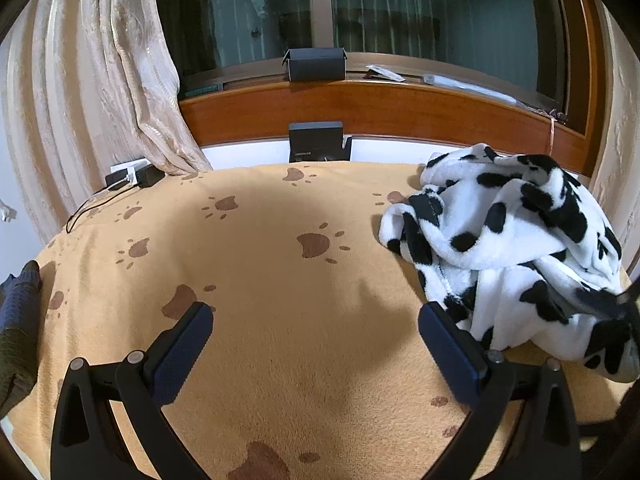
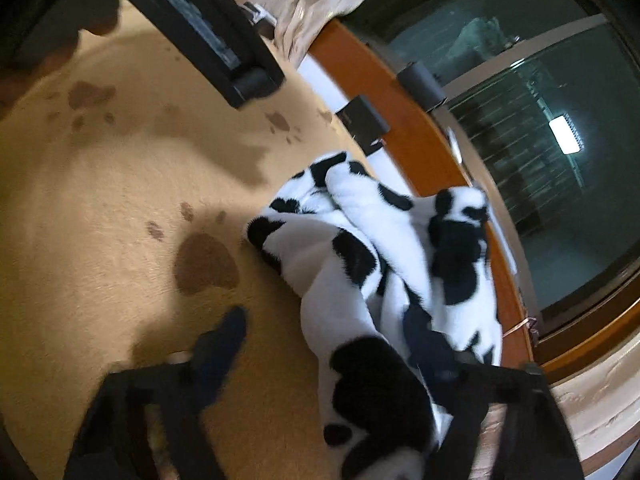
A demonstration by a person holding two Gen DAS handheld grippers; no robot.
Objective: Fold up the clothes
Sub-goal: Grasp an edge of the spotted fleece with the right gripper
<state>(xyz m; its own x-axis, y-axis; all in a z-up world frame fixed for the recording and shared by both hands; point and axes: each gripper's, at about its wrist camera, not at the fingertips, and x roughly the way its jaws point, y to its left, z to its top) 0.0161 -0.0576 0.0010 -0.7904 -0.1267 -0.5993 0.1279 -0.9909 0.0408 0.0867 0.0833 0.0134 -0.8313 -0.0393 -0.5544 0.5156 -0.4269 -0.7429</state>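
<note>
Tan fleece with brown paw prints covers the whole work surface: a paw-print blanket (image 1: 280, 264) spread flat, reaching back to the white sill under the wooden window frame (image 1: 384, 108). Most of it lies bare, so there is plenty of room to lay a garment out.

The cow-print fleece garment (image 1: 516, 240) sits bunched in a loose heap near the blanket's far right corner, with ridges and rolled parts piled over one another. No flat panel, straight edge or crease shows, so I judge the folding has not started: the piece has yet to be picked out, spread and smoothed before any fold can be made. Whether it is a robe, a top or pyjamas cannot be told from the heap.

The left gripper (image 1: 316, 320) hovers over bare blanket just left of the heap, its fingers wide apart and holding nothing. The right gripper (image 2: 332, 344) is at the near end of the heap; its fingers stand apart, one over the blanket and the other buried among the folds, with fleece lying between them, not yet pinched as far as the blurred view shows.

A dark knitted item (image 1: 18, 320), at the left edge, lies apart.
</note>
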